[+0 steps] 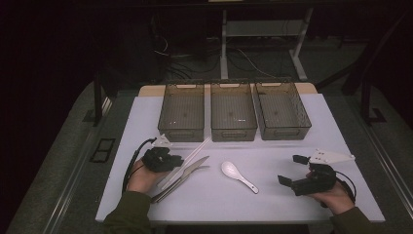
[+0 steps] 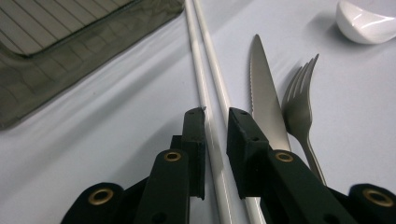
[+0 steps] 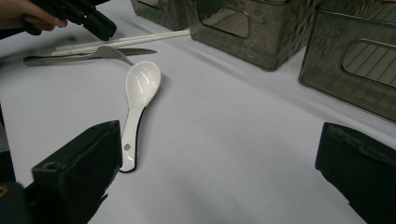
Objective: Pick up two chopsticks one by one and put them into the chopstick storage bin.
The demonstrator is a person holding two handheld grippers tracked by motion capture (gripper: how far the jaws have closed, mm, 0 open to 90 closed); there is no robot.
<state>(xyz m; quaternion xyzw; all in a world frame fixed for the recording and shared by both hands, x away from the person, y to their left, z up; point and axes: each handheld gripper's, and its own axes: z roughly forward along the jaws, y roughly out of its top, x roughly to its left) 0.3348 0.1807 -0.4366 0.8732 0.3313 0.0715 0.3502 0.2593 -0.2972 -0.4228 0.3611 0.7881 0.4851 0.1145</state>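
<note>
At a white table [image 1: 292,204], sorting of cutlery appears barely begun: three smoky plastic bins [image 1: 181,111] along the far edge stand empty, and every utensil lies on the tabletop. At left, the left gripper [image 2: 215,116] has its jaws drawn in narrowly around a pair of white chopsticks [image 2: 205,70]; both sticks run between the pads, which look to be touching them, though a firm pinch cannot be confirmed, and the sticks rest flat on the surface. Just beside them lie a steel knife [image 2: 264,93] and a fork [image 2: 299,100]. Toward the centre sits a white ceramic soup spoon [image 3: 140,93], untouched. At right, the right gripper [image 3: 219,154] hangs with jaws spread wide and nothing between them, well apart from the chopsticks.
</note>
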